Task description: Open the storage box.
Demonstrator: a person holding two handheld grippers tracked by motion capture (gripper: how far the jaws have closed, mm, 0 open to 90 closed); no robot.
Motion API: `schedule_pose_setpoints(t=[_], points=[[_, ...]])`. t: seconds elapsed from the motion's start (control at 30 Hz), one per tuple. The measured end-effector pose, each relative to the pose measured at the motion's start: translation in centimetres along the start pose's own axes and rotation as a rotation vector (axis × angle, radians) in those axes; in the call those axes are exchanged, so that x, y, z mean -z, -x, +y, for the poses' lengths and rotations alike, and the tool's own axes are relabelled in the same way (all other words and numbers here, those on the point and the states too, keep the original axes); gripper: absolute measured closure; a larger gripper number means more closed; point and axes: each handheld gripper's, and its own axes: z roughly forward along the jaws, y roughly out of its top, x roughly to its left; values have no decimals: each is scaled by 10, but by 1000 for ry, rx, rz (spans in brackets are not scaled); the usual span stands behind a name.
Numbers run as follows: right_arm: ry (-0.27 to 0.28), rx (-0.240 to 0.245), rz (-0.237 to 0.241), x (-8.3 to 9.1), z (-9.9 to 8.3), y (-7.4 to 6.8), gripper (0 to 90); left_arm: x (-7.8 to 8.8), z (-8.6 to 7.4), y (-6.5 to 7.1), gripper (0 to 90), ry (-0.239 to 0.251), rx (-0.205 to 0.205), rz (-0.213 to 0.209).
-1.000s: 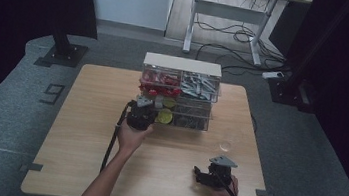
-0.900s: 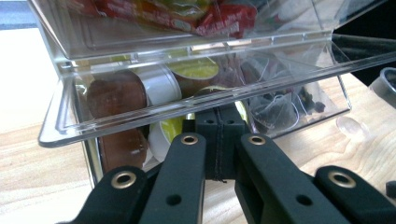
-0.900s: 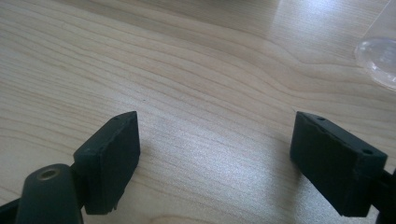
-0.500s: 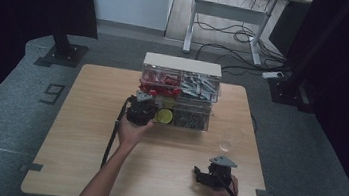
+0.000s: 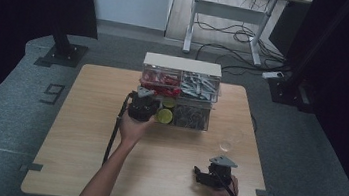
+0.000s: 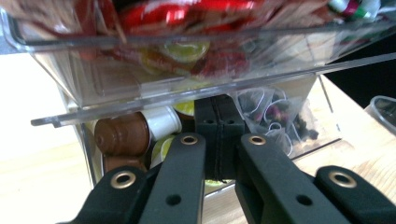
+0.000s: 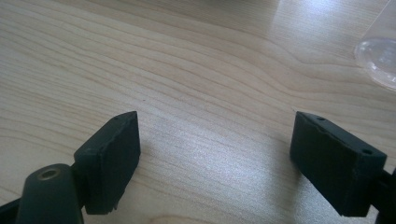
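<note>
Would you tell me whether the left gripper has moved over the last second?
Yes, slightly: the left gripper has edged forward toward the clear organizer, its jaws now at the lower drawer front.

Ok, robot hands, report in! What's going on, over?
Left gripper shut, at the clear organizer's lower compartment with the capsules. Right gripper open, low over the bare table. Clear cup nearby.

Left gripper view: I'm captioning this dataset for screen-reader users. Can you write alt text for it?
The hand-held gripper reaches with its two black jaws pressed together into the lower level of a clear plastic organizer, beside a brown capsule and a white capsule. Mesh tea bags sit in the next compartment, above a light wooden table.
</note>
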Motion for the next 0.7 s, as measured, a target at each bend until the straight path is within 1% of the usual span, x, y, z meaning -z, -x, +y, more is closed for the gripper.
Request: schedule_pose_setpoints(t=[0.17,0.23,0.37,0.7], points=[[0,0,0,0,0,0,161,0,2,0,900,0,-3,-2],[0,-1,0,0,0,0,162,-1,4,0,900,1,3,-2],[0,0,0,0,0,0,162,-1,6,0,900,-2,3,1],[1,1,1,0,0,0,165,-1,5,1,900,1,0,1]])
